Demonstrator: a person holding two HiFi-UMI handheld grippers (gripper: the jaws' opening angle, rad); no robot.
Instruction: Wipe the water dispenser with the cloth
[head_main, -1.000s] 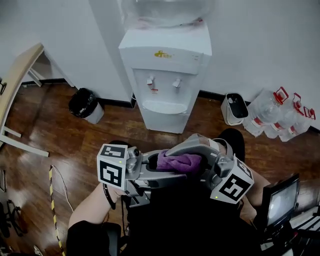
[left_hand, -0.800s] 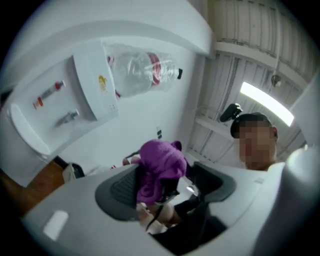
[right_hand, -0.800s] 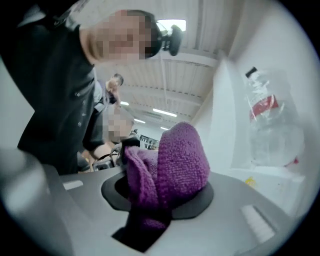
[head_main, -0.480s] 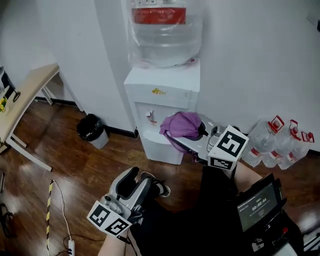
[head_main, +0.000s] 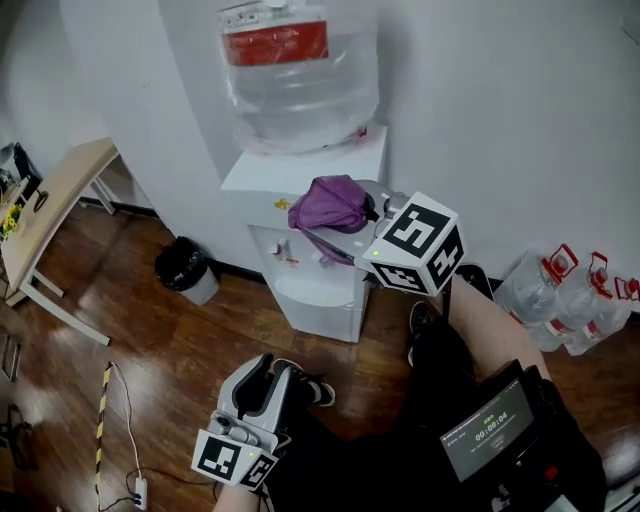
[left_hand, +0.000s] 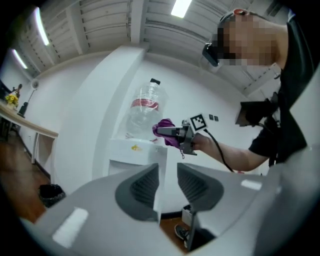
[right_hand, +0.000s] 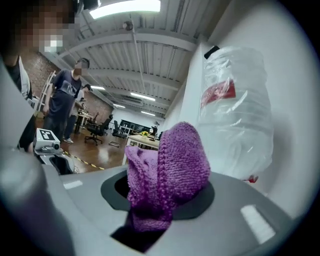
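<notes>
The purple cloth is bunched up and clamped between the fingers of the right gripper, which holds it up at the top of the water dispenser, just in front of the big water bottle seated on it. From here I can't tell whether the cloth is touching the white top or hanging just above its front edge. By the look of it the wiping is only starting: the cloth is in hand and at the machine, but the top, the front panel with the taps and the sides all seem left to do. The left gripper hangs low over the wooden floor, well apart from the dispenser, its fingers closing with nothing between them.
</notes>
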